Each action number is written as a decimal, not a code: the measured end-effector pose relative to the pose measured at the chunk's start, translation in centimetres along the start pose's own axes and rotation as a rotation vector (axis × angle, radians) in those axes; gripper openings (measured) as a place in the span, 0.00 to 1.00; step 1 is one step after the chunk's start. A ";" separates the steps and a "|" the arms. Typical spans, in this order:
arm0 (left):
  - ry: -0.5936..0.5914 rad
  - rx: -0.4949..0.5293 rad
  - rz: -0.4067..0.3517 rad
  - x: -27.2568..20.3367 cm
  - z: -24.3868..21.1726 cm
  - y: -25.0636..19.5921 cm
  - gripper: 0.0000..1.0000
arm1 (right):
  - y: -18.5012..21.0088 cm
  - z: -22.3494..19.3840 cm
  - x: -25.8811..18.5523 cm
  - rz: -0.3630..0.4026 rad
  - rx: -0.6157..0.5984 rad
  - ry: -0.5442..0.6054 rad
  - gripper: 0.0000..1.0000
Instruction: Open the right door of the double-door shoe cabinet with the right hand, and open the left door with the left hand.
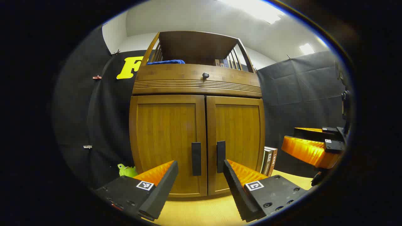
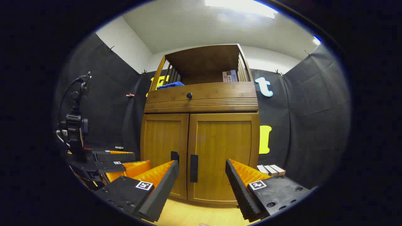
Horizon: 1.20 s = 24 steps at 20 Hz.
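1. Black cloth walls the booth on every side, with a pale wooden tabletop (image 1: 201,210) underneath; on it stands the shoe cabinet (image 1: 198,119), an open shelf and a knobbed drawer (image 1: 205,75) above its two doors.
2. Both doors look shut: the left door (image 1: 166,141) and right door (image 2: 224,153) meet flush at the centre seam.
3. In the right gripper view, the left gripper (image 2: 121,161) sits off to the side, its jaws apart and empty; its own view faces the seam squarely, short of contact.
4. Spread wide with nothing between its fingers, the right gripper (image 2: 201,175) aims slightly right of the seam, clear of the cabinet.
5. A dark vertical right handle (image 2: 194,168) sits just beside the seam, and the left handle (image 1: 196,158) mirrors it.
6. As I judge it, the right door comes first: advance so one finger slips behind the right handle, narrow the jaws onto the bar, then pull along the hinge arc rather than straight back.
7. Keep the left gripper out of the swing path.
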<state>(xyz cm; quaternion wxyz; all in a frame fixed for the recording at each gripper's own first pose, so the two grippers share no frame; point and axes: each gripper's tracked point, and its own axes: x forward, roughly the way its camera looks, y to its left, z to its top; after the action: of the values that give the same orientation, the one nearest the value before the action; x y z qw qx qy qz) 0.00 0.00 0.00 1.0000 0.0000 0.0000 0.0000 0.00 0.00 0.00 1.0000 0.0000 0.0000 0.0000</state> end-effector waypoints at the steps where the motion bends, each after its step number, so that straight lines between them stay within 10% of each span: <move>1: 0.001 0.003 0.001 0.0 0.0 0.0 0.90 | 0.2 -0.1 0.0 0.008 0.002 0.003 0.94; 24: 0.009 -0.031 -0.008 1.4 -0.2 1.1 0.90 | 0.1 -1.4 1.9 0.006 0.044 0.034 0.94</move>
<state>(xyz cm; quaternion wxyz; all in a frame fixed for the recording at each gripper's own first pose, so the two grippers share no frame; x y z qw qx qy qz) 1.41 1.05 -0.23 0.9999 -0.0157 0.0046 -0.0041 1.88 0.11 -1.36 0.9996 0.0220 0.0170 0.0028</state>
